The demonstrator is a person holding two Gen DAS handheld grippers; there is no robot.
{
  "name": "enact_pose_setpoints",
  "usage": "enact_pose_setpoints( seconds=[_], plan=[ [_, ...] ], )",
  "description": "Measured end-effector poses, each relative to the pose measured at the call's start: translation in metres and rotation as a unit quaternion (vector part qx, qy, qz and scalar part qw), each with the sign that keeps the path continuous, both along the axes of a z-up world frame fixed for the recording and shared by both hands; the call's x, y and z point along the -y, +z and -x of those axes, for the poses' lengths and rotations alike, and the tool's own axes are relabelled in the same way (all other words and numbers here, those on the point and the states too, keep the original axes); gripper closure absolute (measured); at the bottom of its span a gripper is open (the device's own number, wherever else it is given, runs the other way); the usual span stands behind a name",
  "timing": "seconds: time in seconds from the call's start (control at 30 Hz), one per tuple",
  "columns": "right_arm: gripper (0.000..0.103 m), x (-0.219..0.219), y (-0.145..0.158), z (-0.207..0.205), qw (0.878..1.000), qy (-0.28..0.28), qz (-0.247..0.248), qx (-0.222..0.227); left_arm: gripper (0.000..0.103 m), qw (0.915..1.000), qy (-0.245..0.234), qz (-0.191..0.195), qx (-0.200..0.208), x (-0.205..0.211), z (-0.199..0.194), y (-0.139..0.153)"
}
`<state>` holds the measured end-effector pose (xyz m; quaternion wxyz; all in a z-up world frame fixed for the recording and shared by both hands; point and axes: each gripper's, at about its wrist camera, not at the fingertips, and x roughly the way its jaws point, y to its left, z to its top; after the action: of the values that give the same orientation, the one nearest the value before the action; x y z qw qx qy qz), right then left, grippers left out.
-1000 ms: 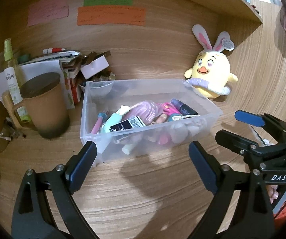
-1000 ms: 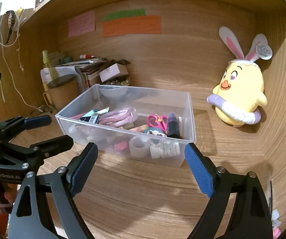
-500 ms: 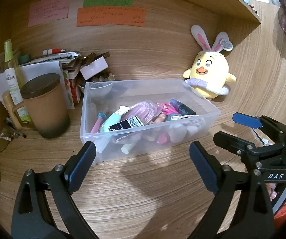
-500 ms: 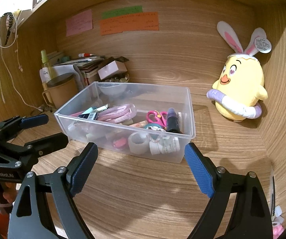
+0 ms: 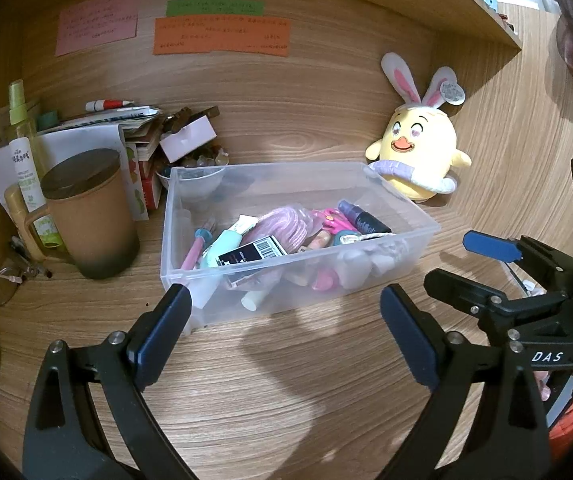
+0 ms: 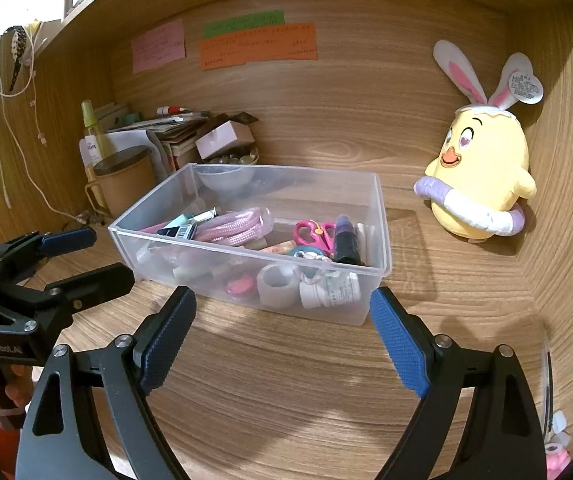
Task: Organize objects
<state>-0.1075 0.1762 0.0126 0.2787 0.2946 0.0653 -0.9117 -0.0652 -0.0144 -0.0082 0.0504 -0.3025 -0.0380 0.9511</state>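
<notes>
Both grippers, left (image 5: 284, 334) and right (image 6: 282, 338), wide, empty, drawn slightly back from bin (image 5: 426, 226) since a second ago. Bin full; sorting looks done.

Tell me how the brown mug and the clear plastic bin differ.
The brown mug is opaque, round and closed by a dark lid; the clear plastic bin is see-through, rectangular and open on top. The mug's contents are hidden, while the bin shows scissors, a pink cord and small bottles. Both stand upright on the wooden desk.
</notes>
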Motion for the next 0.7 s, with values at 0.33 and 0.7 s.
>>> enact_pose_setpoints(
  seconds=[0.33,0.7],
  plan=[
    [0.016,0.001,-0.003,0.002,1.000,0.000,-0.002,0.003,0.006,0.9997,-0.008,-0.015,0.018,-0.001,0.005,-0.006],
    [0.016,0.004,-0.006,0.005,1.000,0.002,-0.006,0.010,0.006,0.9996,-0.005,-0.018,0.019,-0.002,0.005,-0.010]
  ],
)
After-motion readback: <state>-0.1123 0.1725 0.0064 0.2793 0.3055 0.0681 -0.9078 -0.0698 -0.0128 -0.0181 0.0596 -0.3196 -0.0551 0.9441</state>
